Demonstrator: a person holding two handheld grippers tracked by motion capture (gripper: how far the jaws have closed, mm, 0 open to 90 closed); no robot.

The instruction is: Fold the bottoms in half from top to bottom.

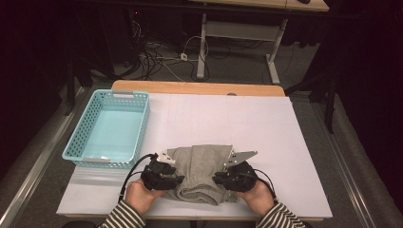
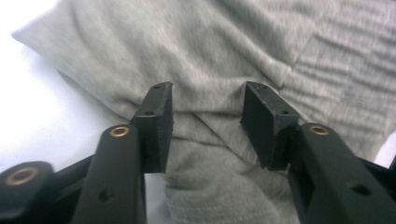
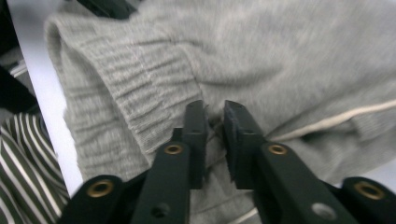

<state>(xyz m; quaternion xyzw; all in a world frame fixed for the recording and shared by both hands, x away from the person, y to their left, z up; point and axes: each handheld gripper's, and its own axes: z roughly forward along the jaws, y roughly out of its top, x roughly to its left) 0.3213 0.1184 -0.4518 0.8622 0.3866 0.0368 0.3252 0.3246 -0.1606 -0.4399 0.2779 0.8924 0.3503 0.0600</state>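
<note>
A folded grey knit garment lies on the white table top near its front edge. My left gripper is at the garment's left side. In the left gripper view it stands open, its jaws wide apart over a fold of the grey cloth. My right gripper is at the garment's right side. In the right gripper view it is shut on a pinch of the cloth beside a ribbed band. A pale seam line runs across the fabric there.
A light blue perforated basket stands at the table's left. The white table top stretches behind and to the right of the garment. Striped sleeves come in from the front edge. Cables and desk legs lie on the floor beyond.
</note>
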